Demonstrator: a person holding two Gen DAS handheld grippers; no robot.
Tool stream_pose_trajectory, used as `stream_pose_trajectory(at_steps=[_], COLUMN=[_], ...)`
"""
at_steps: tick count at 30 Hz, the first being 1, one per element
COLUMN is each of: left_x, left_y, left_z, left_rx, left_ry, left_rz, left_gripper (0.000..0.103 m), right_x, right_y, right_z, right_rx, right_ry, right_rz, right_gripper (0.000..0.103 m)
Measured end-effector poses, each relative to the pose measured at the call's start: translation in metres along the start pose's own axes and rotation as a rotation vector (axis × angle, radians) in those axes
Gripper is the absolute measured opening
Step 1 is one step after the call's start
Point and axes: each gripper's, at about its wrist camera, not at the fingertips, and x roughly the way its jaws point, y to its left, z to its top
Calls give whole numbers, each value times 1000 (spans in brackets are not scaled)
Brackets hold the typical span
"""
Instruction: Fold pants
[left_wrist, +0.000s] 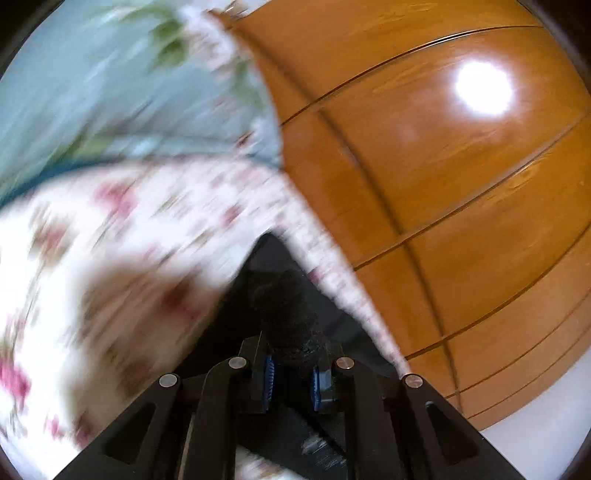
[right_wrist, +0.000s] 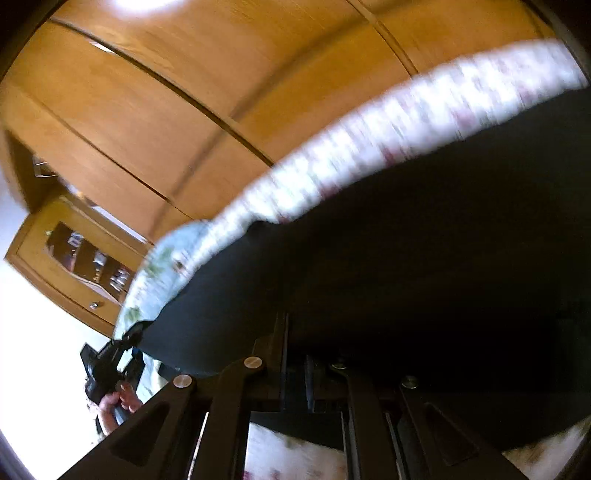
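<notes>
On the bed: dark pants (right_wrist: 424, 258) are spread over a floral bedsheet (left_wrist: 110, 229), beside a wooden wardrobe (left_wrist: 443, 166).
Left gripper (left_wrist: 291, 373): jaws drawn narrow, blue pads (left_wrist: 268, 376) pressed on a bunched edge of the dark cloth; cloth is held.
Right gripper (right_wrist: 310, 380): jaws fully closed, buried in dark fabric. The pinch itself is lost in shadow, so a grip on the pants is judged likely, not seen.
Left hand (right_wrist: 118, 402): seen from the right wrist view at far left, wrapped round the left gripper's handle, at the far end of the same cloth edge.
Pants position: directly ahead of and under both grippers; the body of the garment runs away from the right gripper toward the floral sheet border (right_wrist: 369, 147).
Long axis: judged to run between the two grippers, along the held edge.
Key relation: both grippers sit on one edge, well apart, with the free cloth ahead of them.
Nearer hand: neither; each holds its own end.
Next move (judgement): the held edge would be carried forward over the free cloth, both ends kept level.
Risk: heavy motion blur, so the layer count in each pinch cannot be told.
</notes>
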Motion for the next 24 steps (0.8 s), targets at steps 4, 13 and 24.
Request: stream_pose_trajectory(at_steps=[4, 13, 24], left_x=[-6, -27, -15], left_y=[14, -9, 9], left_z=[-21, -14, -35], left_rx=[15, 52, 69], left_ry=[-18, -57, -9], left_rz=[-8, -75, 18], left_gripper=[14, 9, 9], right_x=[-1, -50, -28], right_y=[-8, 25, -7], right_z=[1, 6, -13], right_rx=[7, -76, -2], right_ry=[-1, -99, -12], right_rz=[6, 76, 0], right_gripper=[7, 7, 7])
